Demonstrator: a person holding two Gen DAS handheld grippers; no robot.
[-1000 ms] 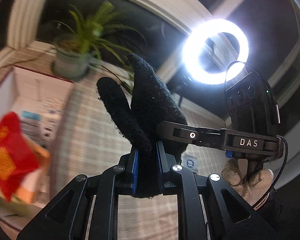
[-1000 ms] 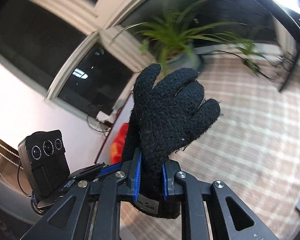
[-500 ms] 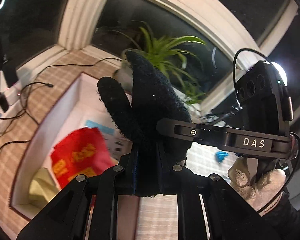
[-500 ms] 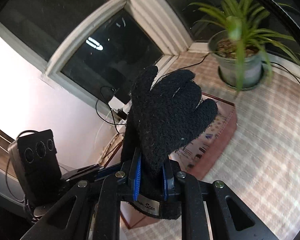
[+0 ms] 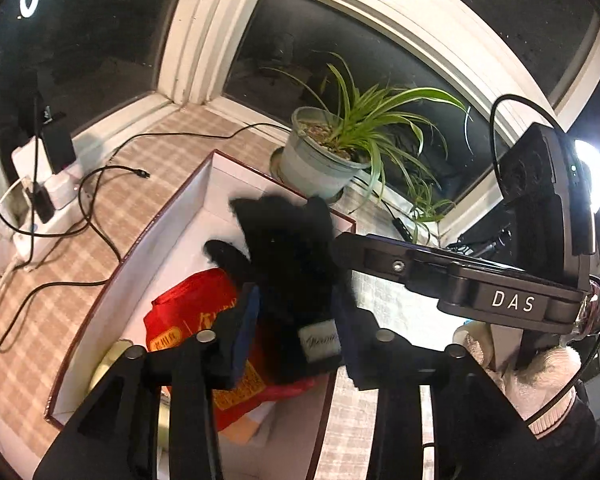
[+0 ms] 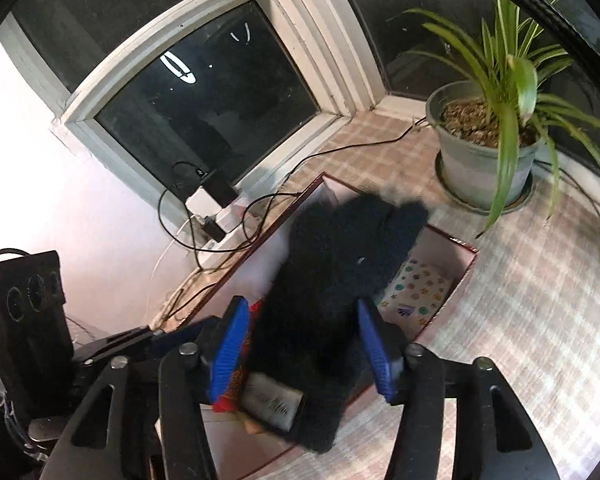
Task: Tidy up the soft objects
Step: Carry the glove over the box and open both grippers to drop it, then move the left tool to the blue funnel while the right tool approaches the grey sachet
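Two black knit gloves are over an open white box with a dark red rim (image 5: 112, 276). In the left wrist view, my left gripper (image 5: 296, 332) is open, and a black glove (image 5: 288, 264) hangs blurred between the spread blue pads, over a red packet (image 5: 192, 312) in the box. In the right wrist view, my right gripper (image 6: 304, 344) is open too, and the other black glove (image 6: 332, 272) sits loose between its pads above the box (image 6: 464, 276). The right gripper's body crosses the left wrist view (image 5: 480, 292).
A potted spider plant (image 5: 328, 160) stands behind the box on the checked sill, also in the right wrist view (image 6: 484, 152). A power strip with chargers and cables (image 5: 44, 184) lies to the left. Dark windows surround. A patterned pouch (image 6: 416, 292) lies in the box.
Both grippers tilted down toward the box and opened. The two gloves, clamped upright before, now sag loose between the pads and look blurred as if dropping.
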